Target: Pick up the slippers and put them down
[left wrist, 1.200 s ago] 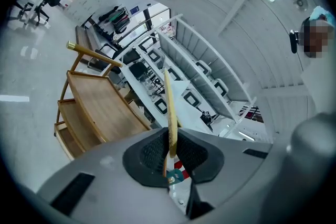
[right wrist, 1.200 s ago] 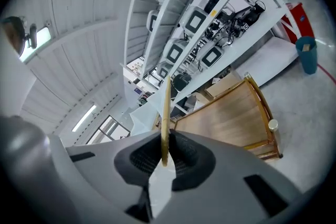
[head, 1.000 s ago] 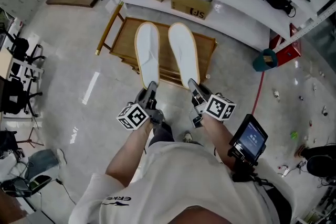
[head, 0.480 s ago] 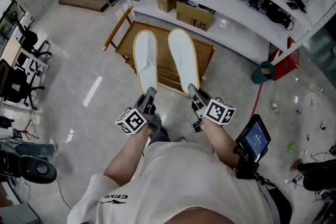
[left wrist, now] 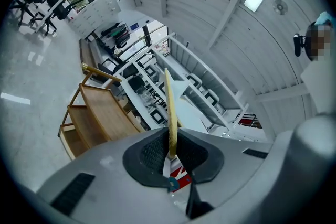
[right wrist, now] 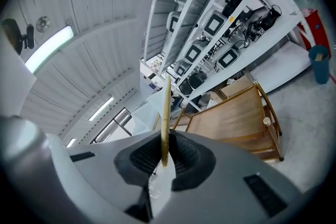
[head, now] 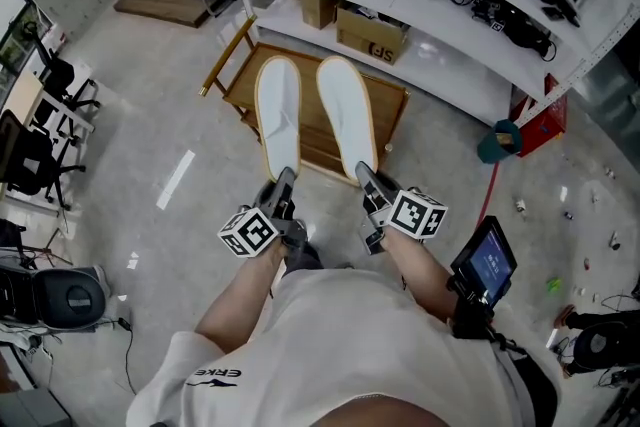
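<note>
Two flat white slippers with tan edging hang level in the air above a low wooden rack [head: 387, 111]. My left gripper [head: 285, 181] is shut on the heel of the left slipper [head: 277, 105]; my right gripper [head: 364, 175] is shut on the heel of the right slipper [head: 346, 107]. In the left gripper view the slipper's tan rim [left wrist: 170, 113] stands edge-on between the dark pads [left wrist: 152, 153]. The right gripper view shows the same: a thin tan rim [right wrist: 165, 123] clamped between its pads [right wrist: 186, 157].
The wooden rack [left wrist: 97, 113] has two slatted tiers and stands on a grey floor before long white shelves [head: 450, 25] with cardboard boxes [head: 372, 35] and electronics. A teal bucket [head: 497, 142] and a red object sit at right. Office chairs [head: 50, 80] are at left.
Both grippers and the slippers stay near the same spot in the head view, while the floor, rack and shelves have shifted, so the person has moved. Both grips are unchanged.
</note>
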Motion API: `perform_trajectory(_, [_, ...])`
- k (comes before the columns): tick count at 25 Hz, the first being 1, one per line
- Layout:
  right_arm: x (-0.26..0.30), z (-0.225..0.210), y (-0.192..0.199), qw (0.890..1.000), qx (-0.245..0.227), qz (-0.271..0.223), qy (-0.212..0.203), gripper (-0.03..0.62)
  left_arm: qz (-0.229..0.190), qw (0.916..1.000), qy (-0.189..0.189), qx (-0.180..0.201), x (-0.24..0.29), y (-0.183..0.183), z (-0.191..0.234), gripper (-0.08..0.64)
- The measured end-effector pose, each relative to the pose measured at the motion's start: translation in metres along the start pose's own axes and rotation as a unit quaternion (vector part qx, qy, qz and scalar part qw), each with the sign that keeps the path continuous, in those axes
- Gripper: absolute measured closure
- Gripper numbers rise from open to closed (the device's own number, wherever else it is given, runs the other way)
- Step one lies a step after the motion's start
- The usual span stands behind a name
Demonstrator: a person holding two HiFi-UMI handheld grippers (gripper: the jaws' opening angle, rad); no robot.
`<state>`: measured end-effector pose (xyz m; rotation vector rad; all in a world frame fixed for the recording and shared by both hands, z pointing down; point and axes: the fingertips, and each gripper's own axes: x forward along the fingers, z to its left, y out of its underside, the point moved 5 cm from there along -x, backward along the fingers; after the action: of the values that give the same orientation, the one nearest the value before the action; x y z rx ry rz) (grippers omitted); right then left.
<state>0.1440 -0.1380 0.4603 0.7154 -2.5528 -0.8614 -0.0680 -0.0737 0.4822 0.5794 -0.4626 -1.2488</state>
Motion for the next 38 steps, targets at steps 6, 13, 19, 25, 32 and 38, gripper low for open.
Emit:
perform_trajectory(6, [0.003, 0.004, -0.002, 1.0, 0.0, 0.0, -0.004, 0.56, -0.004, 1.0, 0.008, 0.0, 0.0, -0.004, -0.004, 0.528])
perform_trajectory(13, [0.003, 0.008, -0.001, 1.0, 0.005, 0.0, -0.011, 0.56, -0.012, 0.9999, -0.001, -0.005, -0.004, -0.003, -0.004, 0.528])
perform_trajectory(19, [0.003, 0.008, -0.002, 1.0, 0.006, -0.001, -0.016, 0.56, -0.015, 0.9998, -0.007, -0.01, -0.006, -0.001, -0.003, 0.528])
perform_trajectory(25, [-0.006, 0.012, -0.001, 1.0, 0.007, 0.005, -0.03, 0.56, -0.026, 0.9995, -0.015, -0.01, -0.016, 0.004, -0.013, 0.528])
perform_trajectory(32, [-0.015, 0.017, 0.009, 0.998, 0.019, 0.028, -0.051, 0.56, -0.046, 0.998, -0.041, -0.016, -0.041, 0.014, -0.024, 0.528])
perform_trajectory(38, [-0.003, 0.027, 0.026, 0.996, 0.029, 0.046, -0.067, 0.56, -0.06, 0.9962, -0.061, -0.015, -0.062, 0.005, -0.015, 0.528])
